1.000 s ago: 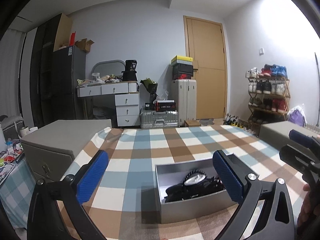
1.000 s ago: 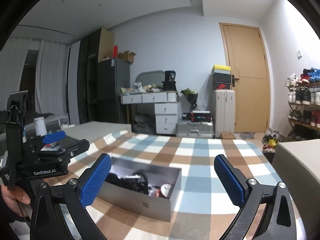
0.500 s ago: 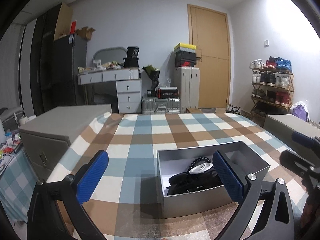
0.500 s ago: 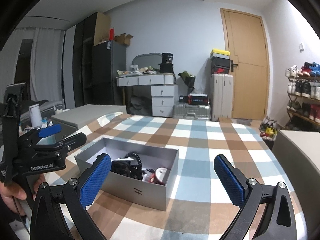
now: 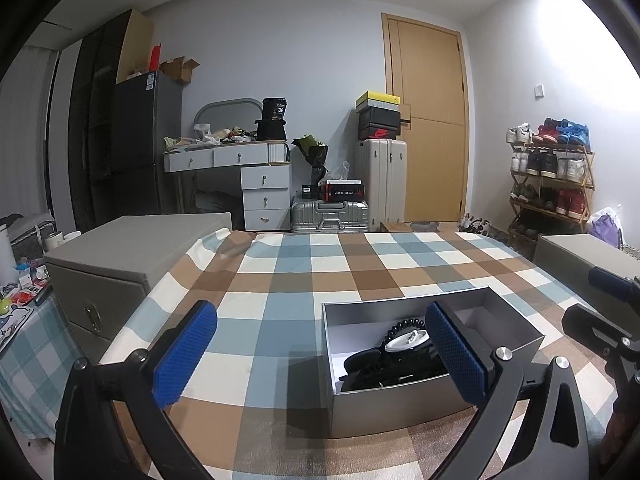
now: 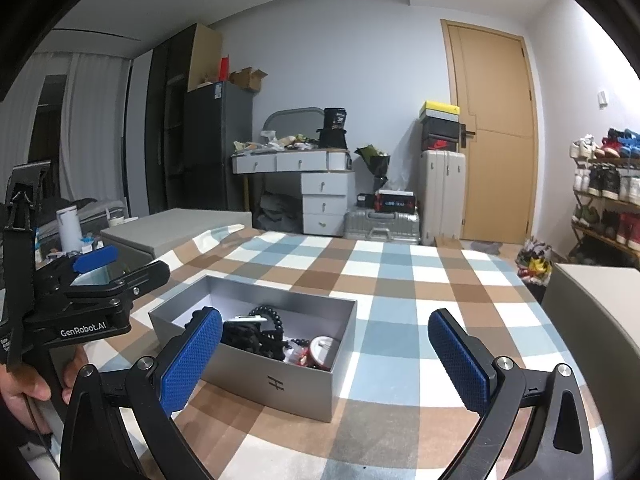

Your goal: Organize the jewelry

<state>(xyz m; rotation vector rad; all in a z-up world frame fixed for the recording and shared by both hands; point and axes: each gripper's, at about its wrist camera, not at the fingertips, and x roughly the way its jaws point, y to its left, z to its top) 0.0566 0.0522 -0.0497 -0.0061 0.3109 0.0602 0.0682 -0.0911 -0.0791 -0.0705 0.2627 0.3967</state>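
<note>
Jewelry point(image 6: 276, 338) lies heaped in an open grey box point(image 6: 276, 384) near the front of the tabletop point(image 6: 400, 292), which is covered in a blue, brown and white checked cloth; the heap is dark beaded strands with a round white-faced piece and a red-rimmed one, and single items are hard to tell apart. In the right wrist view the box sits just ahead of the right gripper point(image 6: 324, 356), to the left of its centre line, with the left blue pad overlapping the box's near left corner in the picture; whether they touch I cannot tell. The jaws stand wide apart and hold nothing. Right of the box the cloth runs bare to the tabletop's right edge, giving open room there and behind the box. In the left wrist view the left gripper point(image 5: 320, 350) also has its jaws spread wide and empty, the box lying ahead and to the right, its right pad crossing the box's interior in the picture. Bare cloth stretches left of the box to the tabletop's left edge. A hand point(image 6: 24, 384) grips the left tool's handle at the right wrist view's left border. Grey cabinets point(image 5: 132, 256) stand beside the tabletop on both sides. Farther back are a white dresser point(image 5: 256, 184), suitcases point(image 5: 380, 184), a wooden door point(image 5: 426, 120) and a shoe rack point(image 5: 552, 176).
</note>
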